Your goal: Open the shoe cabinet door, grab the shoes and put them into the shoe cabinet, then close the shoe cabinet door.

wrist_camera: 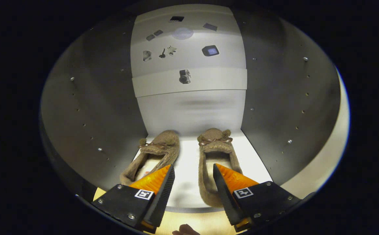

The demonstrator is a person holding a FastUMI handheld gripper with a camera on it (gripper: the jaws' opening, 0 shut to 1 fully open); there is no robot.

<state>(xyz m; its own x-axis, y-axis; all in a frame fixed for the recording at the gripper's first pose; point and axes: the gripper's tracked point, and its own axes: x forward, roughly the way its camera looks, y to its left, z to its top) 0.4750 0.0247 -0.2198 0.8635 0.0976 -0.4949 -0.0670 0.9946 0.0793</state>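
Furry shoes [189, 156] side by side inside cabinet [88, 107] | jaws spread, empty

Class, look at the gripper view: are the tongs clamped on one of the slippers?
No: the tongs stand open, with only bare shelf between them, the left slipper and right slipper lying on the cabinet shelf.
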